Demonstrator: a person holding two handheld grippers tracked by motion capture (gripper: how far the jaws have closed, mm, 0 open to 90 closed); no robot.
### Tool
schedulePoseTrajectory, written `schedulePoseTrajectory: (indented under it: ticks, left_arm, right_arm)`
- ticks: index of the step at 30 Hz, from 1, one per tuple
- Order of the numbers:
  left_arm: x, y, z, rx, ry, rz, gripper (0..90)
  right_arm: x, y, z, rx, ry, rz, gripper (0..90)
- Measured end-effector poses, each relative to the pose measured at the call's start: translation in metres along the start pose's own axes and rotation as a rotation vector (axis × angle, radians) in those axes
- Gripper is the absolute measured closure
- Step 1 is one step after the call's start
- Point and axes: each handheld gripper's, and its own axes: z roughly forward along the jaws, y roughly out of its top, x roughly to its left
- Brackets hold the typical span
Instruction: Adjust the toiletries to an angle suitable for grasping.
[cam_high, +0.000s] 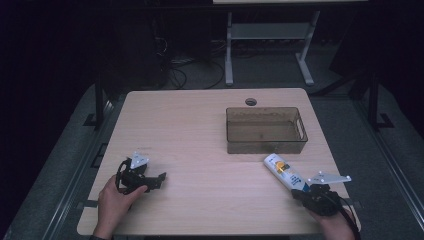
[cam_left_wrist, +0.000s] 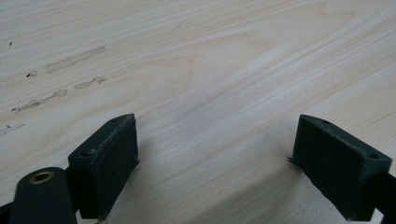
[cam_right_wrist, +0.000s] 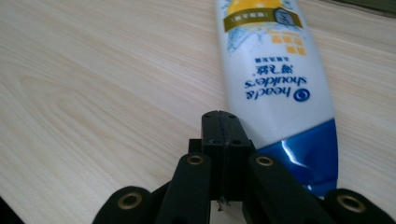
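A white shampoo bottle with a blue end and an orange-yellow label lies flat on the table near the front right, pointing up-left towards the bin. In the right gripper view the bottle lies just right of my right gripper, whose jaws are shut together with nothing between them. A hand holds that right gripper at the bottle's blue end. At the front left, a hand holds my left gripper low over the table. My left gripper is open wide over bare wood.
A brown see-through bin with handle slots stands at the back right, just beyond the bottle. The wooden table has a cable hole at its far edge. Faint scuff marks show on the wood.
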Motion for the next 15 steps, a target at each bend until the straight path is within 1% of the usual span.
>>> schedulePoseTrajectory:
  ticks: [2, 4, 5, 10, 13, 15]
  left_arm:
    - [0.000, 0.000, 0.000, 0.000, 0.000, 0.000, 12.8]
    - [0.000, 0.000, 0.000, 0.000, 0.000, 0.000, 12.9]
    - [0.000, 0.000, 0.000, 0.000, 0.000, 0.000, 12.8]
    - [0.000, 0.000, 0.000, 0.000, 0.000, 0.000, 12.9]
    - [0.000, 0.000, 0.000, 0.000, 0.000, 0.000, 12.8]
    - [0.000, 0.000, 0.000, 0.000, 0.000, 0.000, 12.8]
  right_arm:
    - [-0.004, -0.001, -0.002, 0.003, -0.008, 0.017, 89.8]
    - [-0.008, -0.003, -0.003, -0.001, -0.016, 0.022, 89.9]
    - [-0.008, -0.003, -0.003, -0.001, -0.016, 0.022, 89.9]
    - [-0.020, -0.006, -0.007, -0.003, -0.043, 0.046, 89.9]
    - [-0.024, -0.007, -0.008, 0.000, -0.052, 0.059, 89.9]
    - [-0.029, -0.007, -0.010, 0.000, -0.071, 0.069, 89.9]
